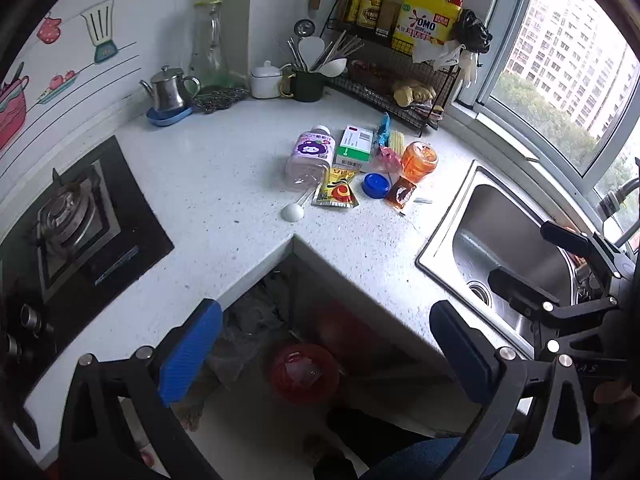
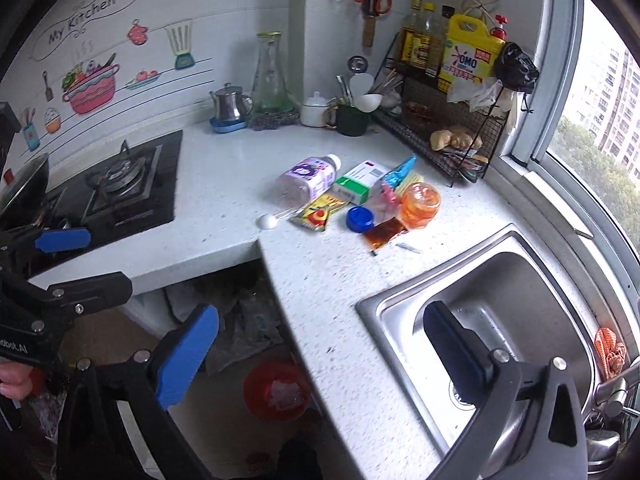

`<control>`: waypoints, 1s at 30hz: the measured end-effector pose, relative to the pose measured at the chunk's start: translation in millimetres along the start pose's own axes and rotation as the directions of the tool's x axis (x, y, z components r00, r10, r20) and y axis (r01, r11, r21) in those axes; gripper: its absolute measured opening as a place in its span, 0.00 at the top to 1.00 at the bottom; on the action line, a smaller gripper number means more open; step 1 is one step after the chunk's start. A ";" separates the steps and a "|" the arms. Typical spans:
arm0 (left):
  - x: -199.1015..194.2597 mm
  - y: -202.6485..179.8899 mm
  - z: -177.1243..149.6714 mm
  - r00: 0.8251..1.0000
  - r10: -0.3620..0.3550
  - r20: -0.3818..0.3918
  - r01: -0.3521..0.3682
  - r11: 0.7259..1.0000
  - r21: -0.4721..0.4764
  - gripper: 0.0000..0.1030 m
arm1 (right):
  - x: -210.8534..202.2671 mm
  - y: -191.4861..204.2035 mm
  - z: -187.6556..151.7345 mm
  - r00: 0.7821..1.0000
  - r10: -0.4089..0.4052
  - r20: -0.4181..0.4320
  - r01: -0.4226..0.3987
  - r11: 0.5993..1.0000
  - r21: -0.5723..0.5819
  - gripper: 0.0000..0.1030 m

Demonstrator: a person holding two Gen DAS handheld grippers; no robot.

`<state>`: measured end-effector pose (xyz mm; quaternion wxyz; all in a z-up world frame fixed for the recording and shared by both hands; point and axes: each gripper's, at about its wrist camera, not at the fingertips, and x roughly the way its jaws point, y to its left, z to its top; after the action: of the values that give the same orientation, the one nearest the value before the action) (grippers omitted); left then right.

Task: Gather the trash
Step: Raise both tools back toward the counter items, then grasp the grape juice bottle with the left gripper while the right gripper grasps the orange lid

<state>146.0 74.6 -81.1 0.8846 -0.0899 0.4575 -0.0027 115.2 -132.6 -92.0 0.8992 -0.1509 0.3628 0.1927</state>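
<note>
Both claws, left gripper [image 1: 326,354] and right gripper [image 2: 320,346], released; only the right view shows the wok [image 2: 22,184]; trash pile [image 1: 352,164] sits back from the counter [image 1: 224,176] edge

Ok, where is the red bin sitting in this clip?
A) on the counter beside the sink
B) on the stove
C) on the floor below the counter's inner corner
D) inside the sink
C: the red bin stands on the floor under the counter corner, not beside or inside the sink.

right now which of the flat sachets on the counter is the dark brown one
The dark brown sachet lying below the orange jar, nearest the sink. The other one, the yellow sachet, has red print and lies by the purple bottle.
</note>
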 end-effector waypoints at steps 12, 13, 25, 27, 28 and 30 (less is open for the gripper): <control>86.4 -5.8 109.6 0.997 -0.008 -0.077 0.010 1.000 0.015 0.00 | 66.1 -69.2 61.3 1.000 -0.005 -0.025 0.007 0.997 0.080 0.01; 94.5 -5.1 117.3 0.997 -0.005 -0.083 0.006 1.000 0.017 0.00 | 72.9 -75.2 65.4 0.999 0.000 -0.034 0.003 0.996 0.089 0.01; 202.6 3.1 163.7 0.974 0.035 -0.224 -0.018 0.997 0.078 0.00 | 148.3 -108.0 88.2 0.992 0.021 -0.128 -0.010 0.996 0.087 0.01; 219.4 8.5 167.4 0.967 0.041 -0.252 -0.022 0.997 0.078 0.00 | 156.3 -110.2 90.8 0.991 0.002 -0.135 0.008 0.997 0.077 0.01; 229.4 11.2 169.3 0.962 0.050 -0.268 -0.029 0.996 0.082 0.00 | 159.2 -110.7 90.6 0.991 -0.007 -0.136 0.017 0.997 0.070 0.01; 241.3 13.9 174.2 0.958 0.062 -0.280 -0.038 0.995 0.092 0.02 | 164.4 -114.8 90.6 0.990 -0.003 -0.141 0.014 0.997 0.075 0.01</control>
<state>426.2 94.5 -180.1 0.8131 -0.0387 0.5807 -0.0128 330.3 -157.4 -131.1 0.8772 -0.1315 0.4317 0.1638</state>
